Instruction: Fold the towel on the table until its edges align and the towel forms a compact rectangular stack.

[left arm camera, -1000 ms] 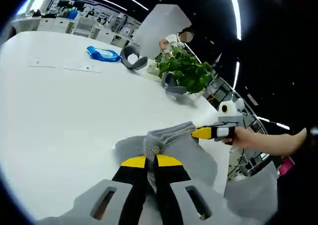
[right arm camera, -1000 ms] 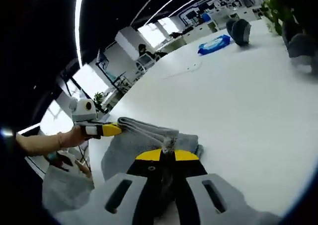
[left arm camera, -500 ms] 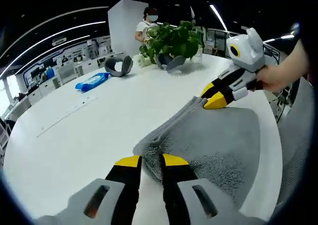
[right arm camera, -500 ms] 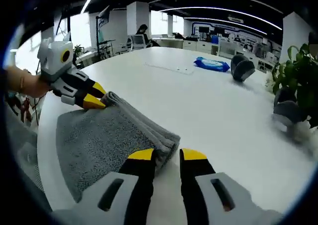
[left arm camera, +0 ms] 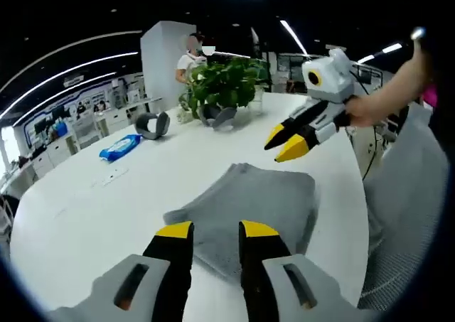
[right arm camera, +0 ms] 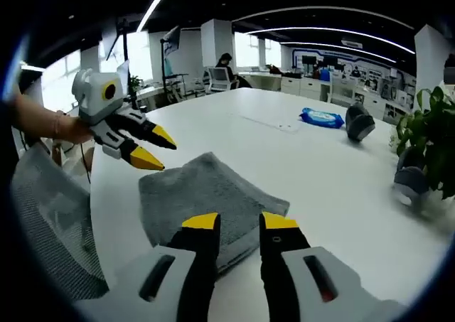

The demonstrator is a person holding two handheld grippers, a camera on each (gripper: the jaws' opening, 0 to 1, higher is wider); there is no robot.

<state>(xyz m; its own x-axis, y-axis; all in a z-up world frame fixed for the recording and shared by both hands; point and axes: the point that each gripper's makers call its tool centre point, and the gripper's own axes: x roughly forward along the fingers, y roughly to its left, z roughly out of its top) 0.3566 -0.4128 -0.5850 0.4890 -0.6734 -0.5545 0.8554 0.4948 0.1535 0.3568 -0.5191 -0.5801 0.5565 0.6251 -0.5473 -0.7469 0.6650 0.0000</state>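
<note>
Grey towel (left arm camera: 245,212) (right arm camera: 202,201) lay folded flat on the white table (left arm camera: 92,215) (right arm camera: 320,165) near its edge, a thick rough rectangle w/ layered edges showing at the near side, corners not quite squared. Left gripper (left arm camera: 216,230) (right arm camera: 155,147) hung above it w/ jaws apart, holding nothing. Right gripper (right arm camera: 237,222) (left arm camera: 283,143) was likewise spread & empty, off the cloth.

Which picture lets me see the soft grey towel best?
The right gripper view is best: the folded grey towel lies flat on the white table, with most of its outline in sight. The left gripper view shows the towel too, but the left gripper covers its near edge.
</note>
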